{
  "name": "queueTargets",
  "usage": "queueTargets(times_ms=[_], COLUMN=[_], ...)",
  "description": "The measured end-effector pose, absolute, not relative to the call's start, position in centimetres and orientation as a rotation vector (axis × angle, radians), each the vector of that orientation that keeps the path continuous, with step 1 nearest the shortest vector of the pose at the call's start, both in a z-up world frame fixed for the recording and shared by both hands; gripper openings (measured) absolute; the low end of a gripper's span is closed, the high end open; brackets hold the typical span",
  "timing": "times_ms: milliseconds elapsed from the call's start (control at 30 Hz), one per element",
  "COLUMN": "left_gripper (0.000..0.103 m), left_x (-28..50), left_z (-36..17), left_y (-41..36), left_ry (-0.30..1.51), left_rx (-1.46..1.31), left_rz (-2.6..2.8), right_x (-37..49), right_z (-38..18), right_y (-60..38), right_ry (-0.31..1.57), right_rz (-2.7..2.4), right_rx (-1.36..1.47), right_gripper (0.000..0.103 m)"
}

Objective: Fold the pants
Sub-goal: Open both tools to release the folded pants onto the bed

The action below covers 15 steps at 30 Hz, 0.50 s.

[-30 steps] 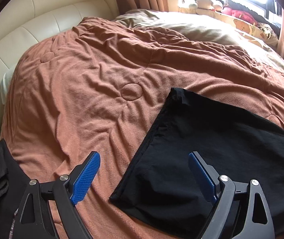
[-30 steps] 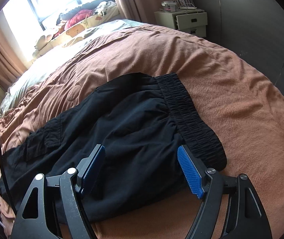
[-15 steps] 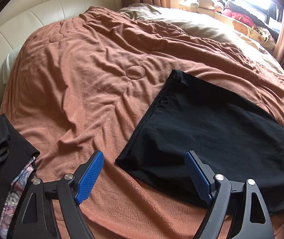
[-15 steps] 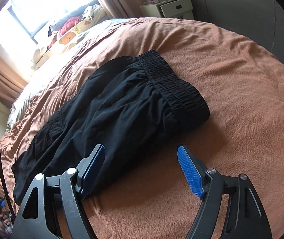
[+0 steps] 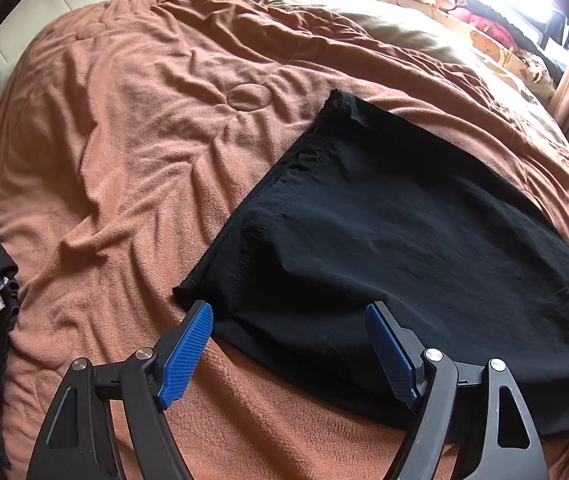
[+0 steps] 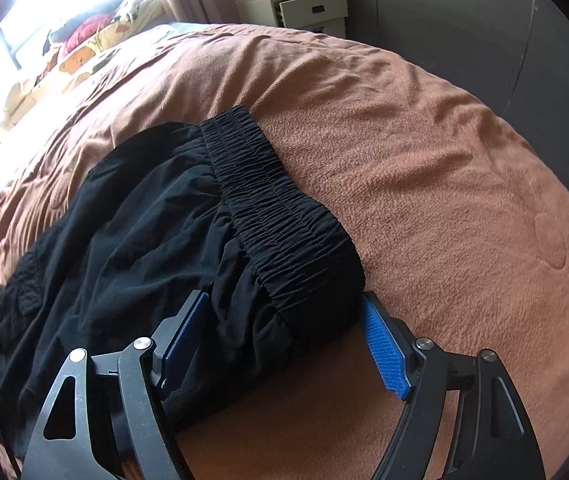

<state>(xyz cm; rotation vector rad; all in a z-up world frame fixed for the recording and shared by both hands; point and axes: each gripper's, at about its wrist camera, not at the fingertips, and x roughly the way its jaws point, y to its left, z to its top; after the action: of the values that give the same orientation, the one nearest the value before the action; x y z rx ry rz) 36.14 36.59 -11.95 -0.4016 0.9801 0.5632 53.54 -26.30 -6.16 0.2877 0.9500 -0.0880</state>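
pants: black pants (image 5: 384, 240) flat on the brown bedspread (image 5: 144, 140) | left tool (image 5: 288, 340) closing over hem corner, pads not pressing | right tool (image 6: 284, 336) opening, straddles elastic waistband (image 6: 284, 220) | risk: pinching the top layer only — or bedspread too — so the fold skews

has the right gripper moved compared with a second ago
Yes. The right gripper has closed in on the pants: the near waistband corner now sits between its opening jaws, untouched by the pads.
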Motion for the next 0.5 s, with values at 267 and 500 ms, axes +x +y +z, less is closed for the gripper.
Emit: queueTargets(times_ms=[267, 500], left_gripper=[0.071, 0.062], left_x=[36.3, 35.6], left_z=[-12.8, -12.9], left_y=[36.7, 37.1], left_ry=[0.976, 0.957], left_rx=[-0.472, -0.55], left_rz=[0.546, 0.518], right_x=[52.6, 48.8], right_z=[-6.4, -7.2], right_y=[-25.4, -26.5], right_ry=[0.956, 0.938], right_rz=[-0.15, -0.172], right_rx=[0.168, 0.207], right_gripper=[0.069, 0.069])
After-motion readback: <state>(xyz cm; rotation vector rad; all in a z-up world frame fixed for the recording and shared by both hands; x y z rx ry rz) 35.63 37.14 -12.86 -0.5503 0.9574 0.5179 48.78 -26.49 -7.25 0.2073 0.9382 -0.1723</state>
